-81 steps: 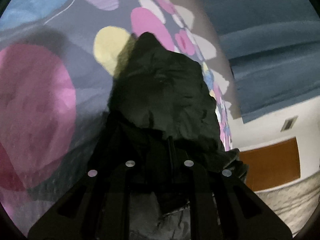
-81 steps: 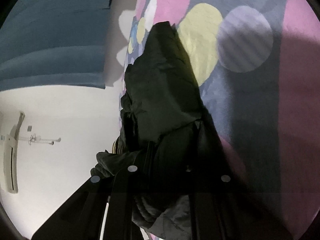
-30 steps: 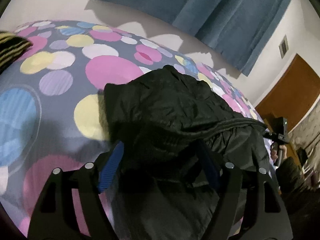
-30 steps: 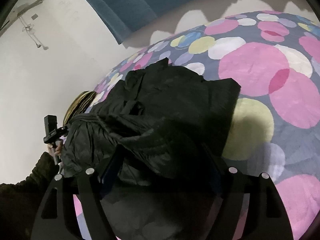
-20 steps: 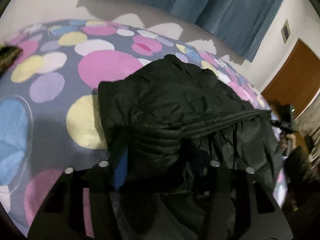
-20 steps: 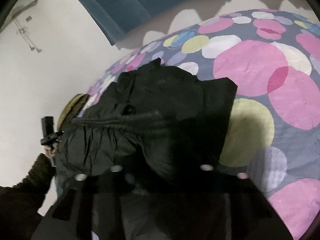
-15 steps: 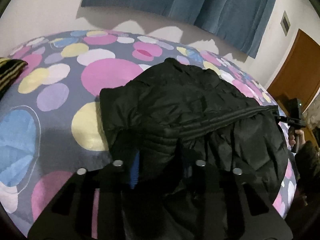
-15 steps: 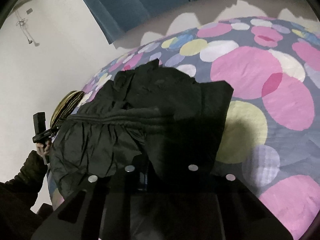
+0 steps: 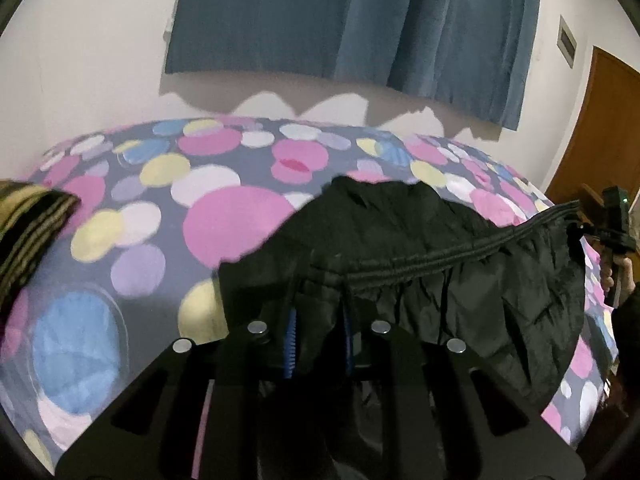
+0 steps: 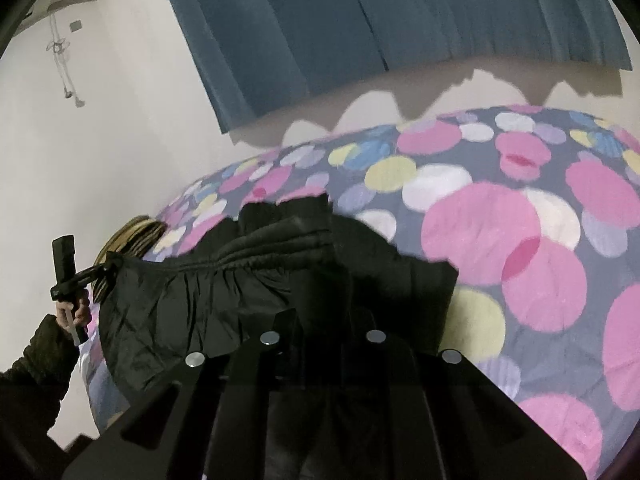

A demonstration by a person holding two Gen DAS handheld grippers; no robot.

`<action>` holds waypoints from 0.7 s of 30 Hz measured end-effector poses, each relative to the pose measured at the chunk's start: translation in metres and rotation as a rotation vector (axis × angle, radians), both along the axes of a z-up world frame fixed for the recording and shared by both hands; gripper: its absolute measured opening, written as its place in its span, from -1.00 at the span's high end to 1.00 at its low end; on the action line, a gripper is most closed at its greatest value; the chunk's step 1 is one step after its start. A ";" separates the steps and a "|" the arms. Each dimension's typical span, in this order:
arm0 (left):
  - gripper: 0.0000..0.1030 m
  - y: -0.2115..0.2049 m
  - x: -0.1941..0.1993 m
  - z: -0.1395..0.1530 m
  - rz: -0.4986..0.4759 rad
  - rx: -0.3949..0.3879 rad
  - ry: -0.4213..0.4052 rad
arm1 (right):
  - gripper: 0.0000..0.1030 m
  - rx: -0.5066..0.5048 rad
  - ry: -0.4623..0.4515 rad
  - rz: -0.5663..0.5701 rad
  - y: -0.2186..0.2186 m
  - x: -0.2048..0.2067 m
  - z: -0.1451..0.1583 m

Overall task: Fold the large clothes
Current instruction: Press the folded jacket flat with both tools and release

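Note:
A black quilted jacket (image 9: 400,240) lies partly on the spotted bedspread (image 9: 224,216), its elastic hem stretched and lifted between my two grippers. My left gripper (image 9: 318,320) is shut on the left end of the hem, blue pads pinching the fabric. My right gripper (image 10: 322,320) is shut on the other end of the hem. In the right wrist view the jacket (image 10: 224,300) hangs down from the taut hem toward the left gripper (image 10: 100,270). In the left wrist view the right gripper (image 9: 576,220) shows at the far right.
A striped yellow-and-black cloth (image 9: 28,216) lies at the bed's left edge. A blue curtain (image 9: 360,20) hangs on the white wall behind the bed. A brown door (image 9: 600,128) stands at the right. The bedspread (image 10: 520,240) extends beyond the jacket.
Both grippers have shut on the jacket's hem and lifted it, moving apart so the hem is stretched taut. The cameras have tilted up toward the wall and curtain.

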State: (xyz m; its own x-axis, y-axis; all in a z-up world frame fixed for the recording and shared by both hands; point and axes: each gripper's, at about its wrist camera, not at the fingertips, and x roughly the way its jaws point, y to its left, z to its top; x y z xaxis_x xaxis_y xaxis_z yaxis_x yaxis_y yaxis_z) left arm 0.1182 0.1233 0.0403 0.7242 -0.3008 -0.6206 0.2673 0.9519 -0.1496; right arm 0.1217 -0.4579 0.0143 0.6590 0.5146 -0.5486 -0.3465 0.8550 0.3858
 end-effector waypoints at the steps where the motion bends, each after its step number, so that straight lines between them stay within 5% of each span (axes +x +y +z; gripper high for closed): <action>1: 0.68 -0.001 0.006 0.003 0.008 0.005 0.000 | 0.79 0.003 -0.001 -0.008 0.000 0.010 0.003; 10: 0.68 -0.015 0.103 0.012 0.113 0.072 0.009 | 0.79 0.000 0.055 -0.079 0.005 0.099 0.000; 21: 0.70 -0.018 0.193 -0.062 0.227 0.122 0.191 | 0.79 -0.030 0.291 -0.144 0.009 0.176 -0.085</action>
State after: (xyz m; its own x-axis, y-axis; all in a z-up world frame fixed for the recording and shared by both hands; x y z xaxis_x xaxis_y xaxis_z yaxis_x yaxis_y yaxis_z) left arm 0.3108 0.1056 -0.0220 0.6312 -0.0603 -0.7733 0.0241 0.9980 -0.0581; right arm 0.2975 -0.4484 -0.0706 0.5370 0.4087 -0.7379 -0.1002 0.8995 0.4252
